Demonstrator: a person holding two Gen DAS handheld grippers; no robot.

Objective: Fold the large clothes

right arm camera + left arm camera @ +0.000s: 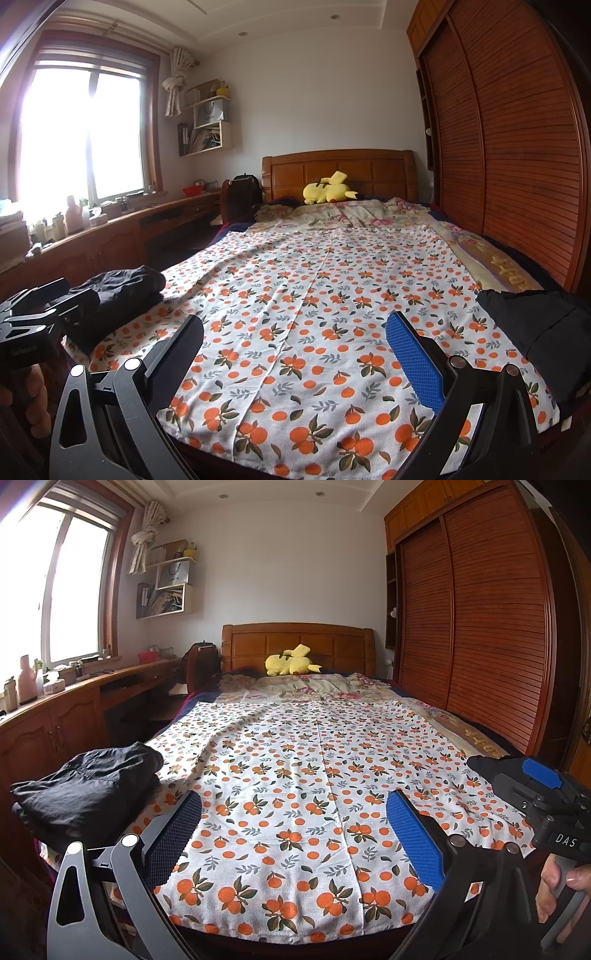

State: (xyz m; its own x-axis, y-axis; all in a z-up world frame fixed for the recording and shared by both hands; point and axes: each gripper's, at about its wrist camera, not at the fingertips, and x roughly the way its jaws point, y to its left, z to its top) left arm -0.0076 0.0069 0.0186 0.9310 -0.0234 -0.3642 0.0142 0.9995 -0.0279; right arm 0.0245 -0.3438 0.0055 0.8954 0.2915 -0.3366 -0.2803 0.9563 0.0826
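- Black cloth is what we have to fold: one folded dark garment (88, 794) sits on the bed's near left corner, and a second dark garment (535, 332) lies bunched at the near right edge, both on the orange-print sheet (295, 775).
- Our left gripper (293, 834) and right gripper (295, 354) both hover over the foot of the bed (221, 456), fingers spread wide and holding nothing.
- We judge the right-hand garment is next; it lies close to the edge and could slide off if we tug it outward.
- Pinching too deep could catch the sheet along with the garment and drag it into wrinkles.
- Dark folds hide seams, so we may grab mismatched layers and fold crookedly.
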